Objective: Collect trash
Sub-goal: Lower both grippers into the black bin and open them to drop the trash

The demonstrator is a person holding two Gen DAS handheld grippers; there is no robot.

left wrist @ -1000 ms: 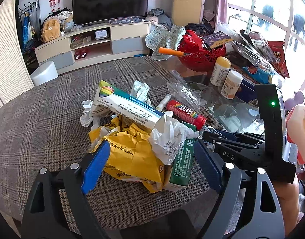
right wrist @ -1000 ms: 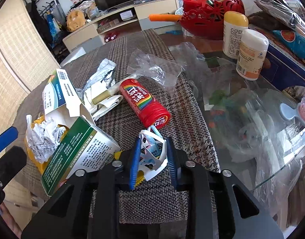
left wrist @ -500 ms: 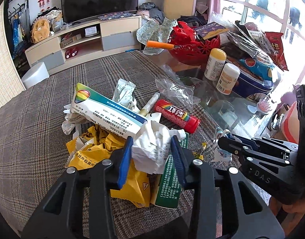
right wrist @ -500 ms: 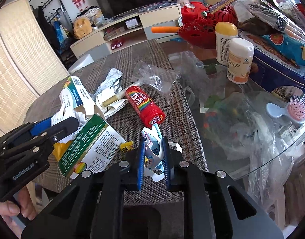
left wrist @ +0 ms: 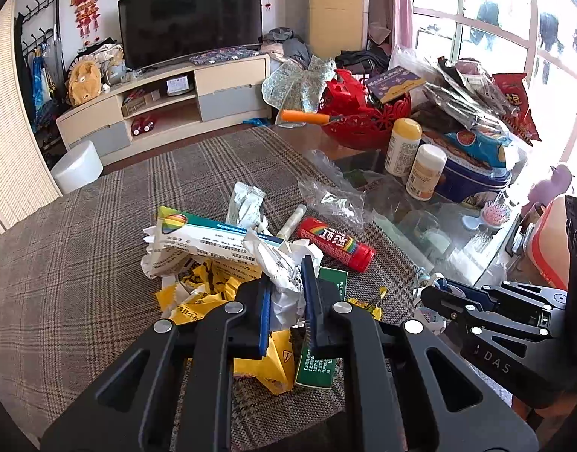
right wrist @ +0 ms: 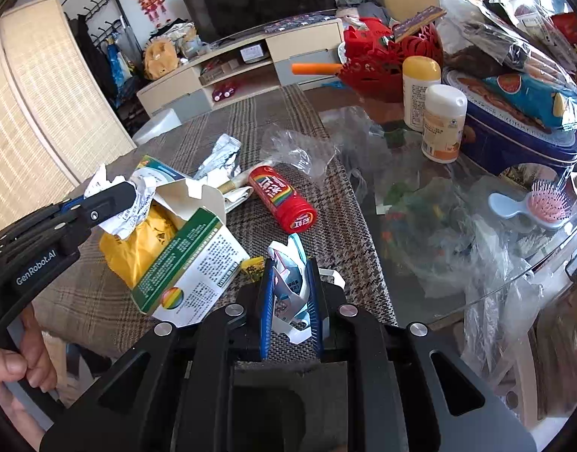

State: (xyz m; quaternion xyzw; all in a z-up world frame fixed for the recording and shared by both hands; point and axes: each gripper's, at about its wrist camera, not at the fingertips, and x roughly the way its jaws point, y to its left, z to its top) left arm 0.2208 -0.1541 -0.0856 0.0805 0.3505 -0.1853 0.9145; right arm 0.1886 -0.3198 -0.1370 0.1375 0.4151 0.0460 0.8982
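Between the blue pads of the left gripper [left wrist: 286, 293], at the near edge of the litter heap, a crumpled white paper [left wrist: 284, 263] is clamped; the jaws have just been closing, and the paper is now pinched on both sides, bulging out above the pads. To the right, at about the same nearness, the right gripper [right wrist: 290, 297] is clenched on a folded blue-and-white wrapper [right wrist: 288, 278], which stands upright between its pads just above the plaid cloth [left wrist: 100, 226]. Directly under and just beyond the left gripper, the yellow wrapper [left wrist: 198, 301] and the green-and-white carton [right wrist: 190, 263] are found, the carton's long axis running away from the near edge towards the left. Further off, the long white box [left wrist: 209, 235] is laid crosswise, left to right, and the red tube [left wrist: 335, 243] is laid slantwise, its cap end towards the near right. The tube is judged to lie nearer the right gripper and the box nearer the left. Farthest, the clear plastic film [left wrist: 333, 192] and the silver sachet [left wrist: 245, 203] are seen. No bin is shown in either view, so the direction of the carry-off cannot be told.
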